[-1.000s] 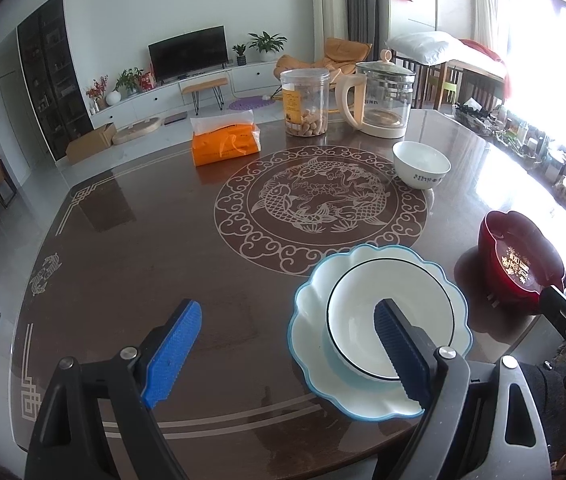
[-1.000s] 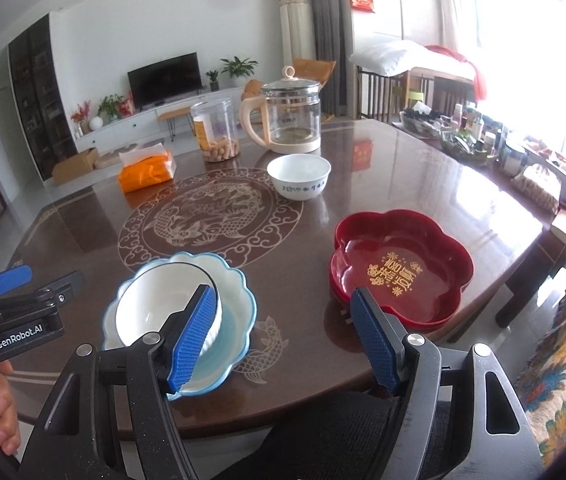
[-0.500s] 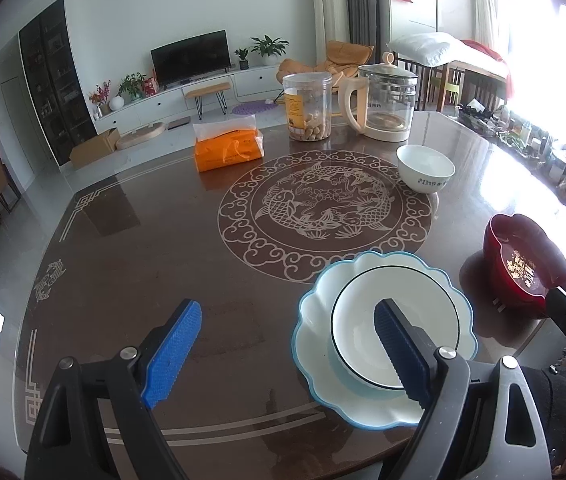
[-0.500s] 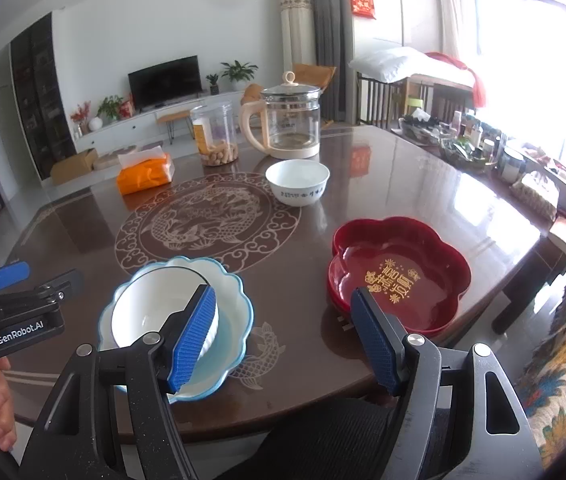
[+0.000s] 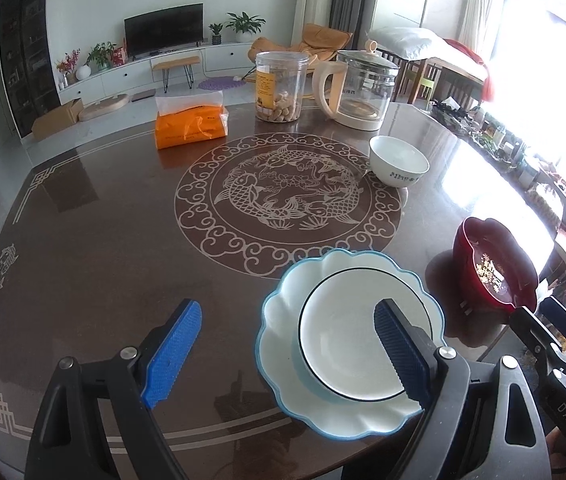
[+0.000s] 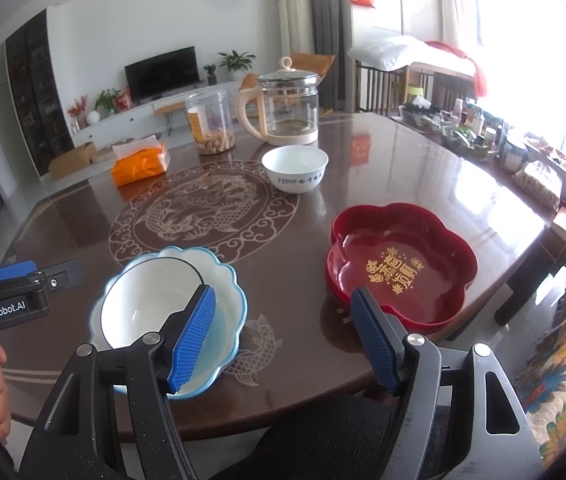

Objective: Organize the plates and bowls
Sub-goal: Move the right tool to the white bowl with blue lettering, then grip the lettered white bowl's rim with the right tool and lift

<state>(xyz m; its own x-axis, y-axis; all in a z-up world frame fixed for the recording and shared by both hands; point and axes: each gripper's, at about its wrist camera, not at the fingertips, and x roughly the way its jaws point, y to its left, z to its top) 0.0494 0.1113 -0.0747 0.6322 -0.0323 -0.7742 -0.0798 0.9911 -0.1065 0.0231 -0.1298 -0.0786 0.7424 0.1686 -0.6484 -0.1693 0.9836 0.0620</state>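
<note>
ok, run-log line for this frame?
left gripper: open, empty | right gripper: open, empty | black-rimmed white bowl: in blue-edged scalloped plate

The tabletop [image 5: 95, 248] is dark, glossy polished wood with pale inlaid patterning, mirroring the window light, while the scalloped plate [image 5: 283, 344], the black-rimmed bowl [image 5: 347, 344] sitting in it and the small white bowl [image 5: 399, 160] all look like smooth glazed ceramic. The red flower-shaped dish [image 6: 403, 264] has a shiny lacquer-like finish with gold print, the kettle [image 5: 363, 88] is clear glass with cream plastic trim, the jar [image 5: 279, 88] is clear plastic and the orange tissue pack [image 5: 191, 126] is crinkled plastic film. Each gripper, left [image 5: 287, 356] and right [image 6: 283, 340], is matt black plastic with metal bolts and ribbed blue rubbery pads [image 5: 173, 356].
</note>
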